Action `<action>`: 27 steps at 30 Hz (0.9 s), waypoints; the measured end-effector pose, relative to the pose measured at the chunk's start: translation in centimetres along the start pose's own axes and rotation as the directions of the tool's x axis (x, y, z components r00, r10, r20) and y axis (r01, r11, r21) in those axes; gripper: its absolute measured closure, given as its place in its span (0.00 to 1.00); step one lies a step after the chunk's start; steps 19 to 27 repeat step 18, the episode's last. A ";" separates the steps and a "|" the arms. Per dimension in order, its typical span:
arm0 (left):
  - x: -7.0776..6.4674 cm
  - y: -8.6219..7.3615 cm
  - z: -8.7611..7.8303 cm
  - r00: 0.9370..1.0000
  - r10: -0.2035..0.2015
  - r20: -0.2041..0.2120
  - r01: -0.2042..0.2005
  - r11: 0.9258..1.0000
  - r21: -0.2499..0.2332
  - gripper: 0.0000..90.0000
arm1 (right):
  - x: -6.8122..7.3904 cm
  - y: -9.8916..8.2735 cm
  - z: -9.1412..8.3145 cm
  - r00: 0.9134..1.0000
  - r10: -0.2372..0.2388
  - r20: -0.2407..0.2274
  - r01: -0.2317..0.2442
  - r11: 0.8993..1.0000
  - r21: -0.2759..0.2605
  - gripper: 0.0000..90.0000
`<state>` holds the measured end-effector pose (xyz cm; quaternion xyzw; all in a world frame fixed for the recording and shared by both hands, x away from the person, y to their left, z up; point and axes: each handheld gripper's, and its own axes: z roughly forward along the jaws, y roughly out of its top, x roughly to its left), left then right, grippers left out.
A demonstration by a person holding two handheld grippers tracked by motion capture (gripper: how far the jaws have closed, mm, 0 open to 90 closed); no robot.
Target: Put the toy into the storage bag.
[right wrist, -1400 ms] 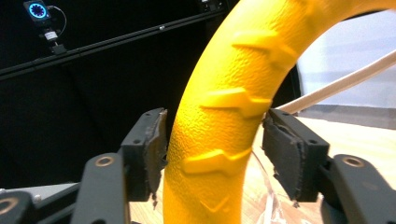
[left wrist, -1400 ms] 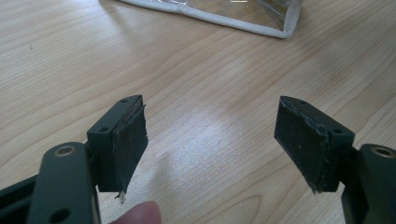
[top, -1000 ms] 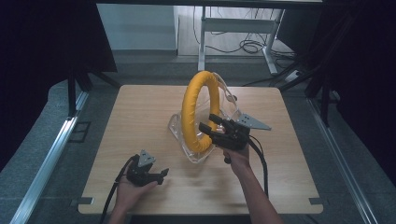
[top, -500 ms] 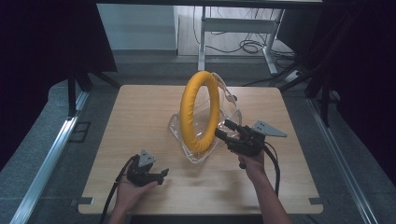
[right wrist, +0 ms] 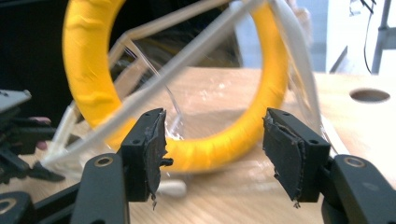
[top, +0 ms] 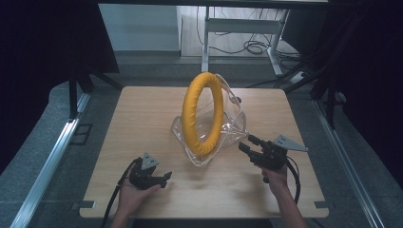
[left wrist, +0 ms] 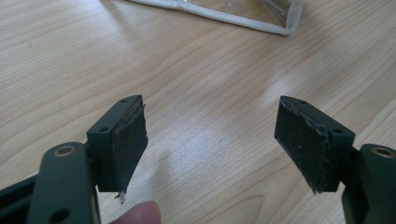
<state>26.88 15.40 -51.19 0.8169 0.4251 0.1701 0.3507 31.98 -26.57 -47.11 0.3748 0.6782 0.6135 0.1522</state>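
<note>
Wooden table [top: 142, 118] is carrying the scene | left gripper [top: 161, 178] is resting at the near edge, jaws spread, empty | right gripper [top: 247, 144] is hovering just beside the clear plastic bag [top: 233, 128], jaws spread, empty | yellow ring [top: 202, 114] is standing upright inside the bag, mid-table

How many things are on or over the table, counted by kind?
Yellow ring: 1
Clear plastic bag: 1
Hand-held gripper: 2, the left hand-held gripper and the right hand-held gripper
Total: 4
</note>
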 end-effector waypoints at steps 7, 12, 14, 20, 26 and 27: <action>0.0 0.0 0.1 1.000 0.005 0.000 -0.005 1.000 0.002 0.28 | -0.8 -0.8 -0.4 1.000 0.004 0.024 -0.005 0.999 0.034 0.44; 0.2 -0.1 -0.1 1.000 -0.001 -0.002 0.001 1.000 -0.003 0.28 | -0.7 -1.1 -0.2 1.000 -0.006 0.028 0.005 0.999 0.047 0.44; 0.2 -0.1 -0.1 1.000 -0.003 -0.004 0.003 1.000 -0.003 0.28 | -0.7 -1.2 -0.1 1.000 -0.003 0.028 0.001 0.999 0.049 0.44; 0.2 -0.1 -0.1 1.000 -0.002 -0.005 0.002 1.000 -0.003 0.28 | -0.8 -1.2 -0.2 0.999 -0.003 0.032 0.001 0.999 0.048 0.44; 0.2 -0.1 -0.1 1.000 -0.002 -0.005 0.002 1.000 -0.003 0.28 | -0.8 -1.2 -0.2 0.999 -0.003 0.032 0.001 0.999 0.048 0.44; 0.2 -0.1 -0.1 1.000 -0.002 -0.005 0.002 1.000 -0.003 0.28 | -0.8 -1.2 -0.2 0.999 -0.003 0.032 0.001 0.999 0.048 0.44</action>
